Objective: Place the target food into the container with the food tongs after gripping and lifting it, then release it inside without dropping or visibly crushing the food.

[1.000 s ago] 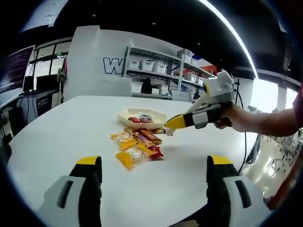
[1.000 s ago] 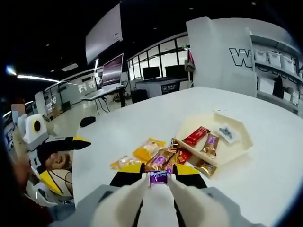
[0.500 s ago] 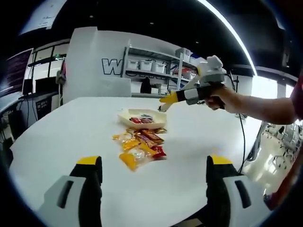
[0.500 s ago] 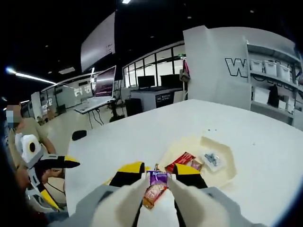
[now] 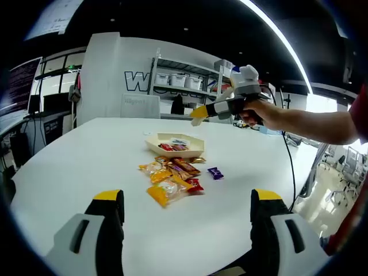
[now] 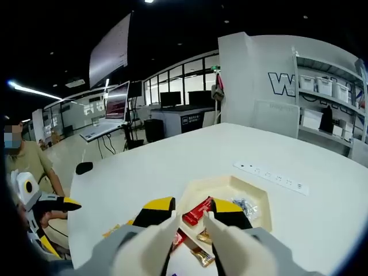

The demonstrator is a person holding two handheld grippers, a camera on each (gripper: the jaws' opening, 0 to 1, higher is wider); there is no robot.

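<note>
Placement failed: purple candy [image 5: 215, 172] lies on the table [image 5: 86, 167] beside the tray [image 5: 198, 140]. Right gripper [image 6: 189, 221] is parted slightly, empty; left gripper [image 5: 187, 201] wide open. Re-gripping is required.

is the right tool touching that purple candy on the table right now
Apart. In the left gripper view the right tool is held high above the tray, while the purple candy lies on the white table, well below it.
</note>
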